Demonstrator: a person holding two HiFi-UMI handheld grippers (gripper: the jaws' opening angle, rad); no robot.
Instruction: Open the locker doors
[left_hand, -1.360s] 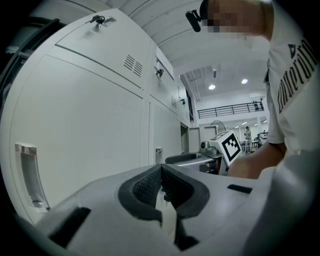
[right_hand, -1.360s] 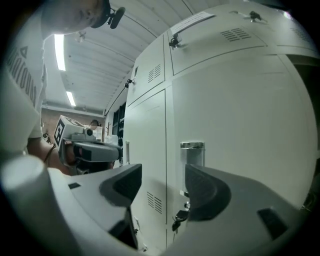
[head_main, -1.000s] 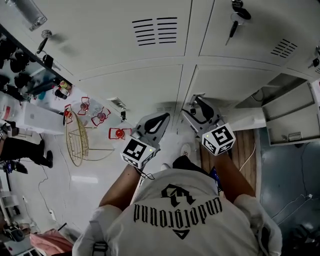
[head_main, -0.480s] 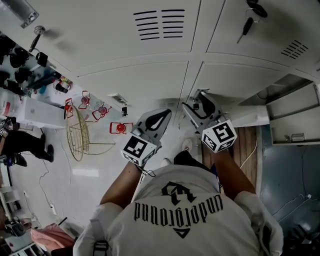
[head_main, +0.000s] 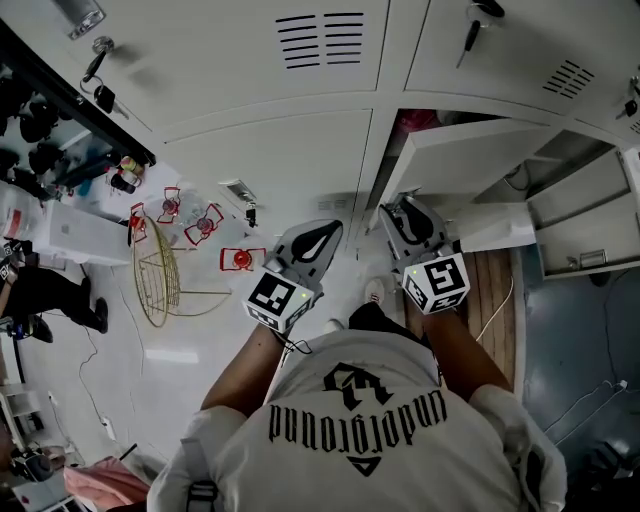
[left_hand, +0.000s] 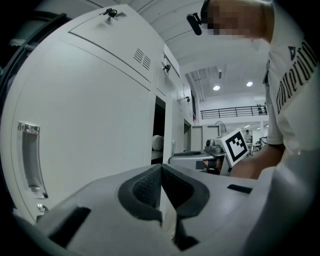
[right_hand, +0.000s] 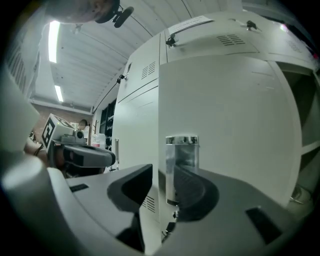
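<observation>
The lockers are white steel. The lower right locker door (head_main: 470, 150) stands swung out, with something pink showing in the dark opening behind it. My right gripper (head_main: 398, 207) is at that door's free edge. In the right gripper view its jaws have just been closing, and they now clamp the door edge and its chrome handle (right_hand: 181, 165). The lower left door (head_main: 270, 170) is closed, its handle (left_hand: 31, 160) off to the left. My left gripper (head_main: 330, 230) hangs in front of that door, shut and empty, touching nothing.
Upper doors carry vents and keys (head_main: 468, 38) in their locks. Further right, more lockers (head_main: 580, 220) stand open. On the floor at the left are a wire basket (head_main: 155, 275), small red frames (head_main: 200, 230) and another person (head_main: 45, 295).
The lower right door, closed half a second ago, has swung out toward me with my right gripper on its edge. My left gripper has stayed where it was.
</observation>
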